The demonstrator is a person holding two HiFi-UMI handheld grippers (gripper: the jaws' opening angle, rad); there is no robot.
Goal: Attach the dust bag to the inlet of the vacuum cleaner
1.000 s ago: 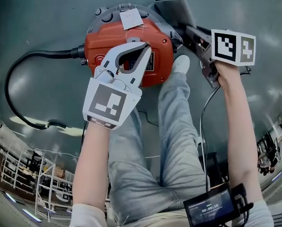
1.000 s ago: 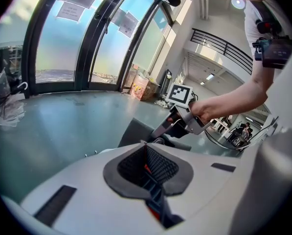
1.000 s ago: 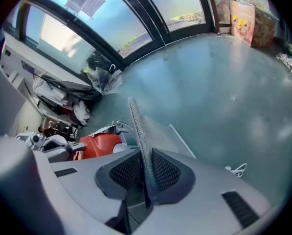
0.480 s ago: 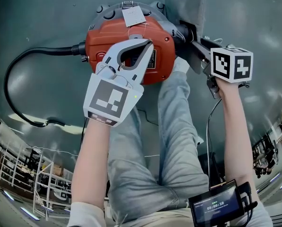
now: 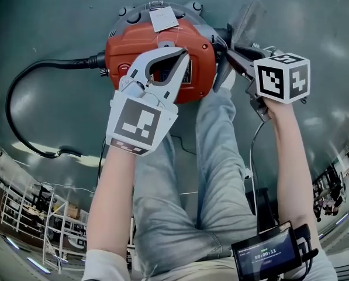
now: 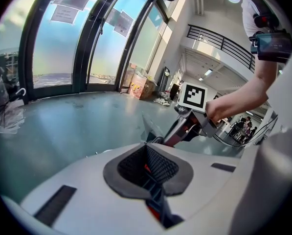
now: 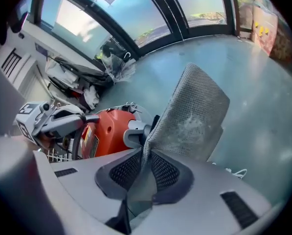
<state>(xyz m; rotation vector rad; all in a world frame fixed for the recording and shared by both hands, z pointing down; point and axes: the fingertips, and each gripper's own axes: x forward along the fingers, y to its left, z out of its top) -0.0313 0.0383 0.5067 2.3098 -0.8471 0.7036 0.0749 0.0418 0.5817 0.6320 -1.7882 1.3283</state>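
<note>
Only the right gripper view shows the right hand-held gripper (image 7: 146, 160), its jaws just closing, grasping the mesh dust bag (image 7: 194, 116) just beside the red vacuum cleaner (image 7: 111, 131). The left hand-held gripper (image 5: 183, 54) hovers clenched over it.

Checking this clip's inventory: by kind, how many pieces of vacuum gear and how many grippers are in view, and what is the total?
vacuum cleaner: 1
hose: 1
dust bag: 1
paper tag: 1
grippers: 2, the left gripper and the right gripper
Total: 6
</note>
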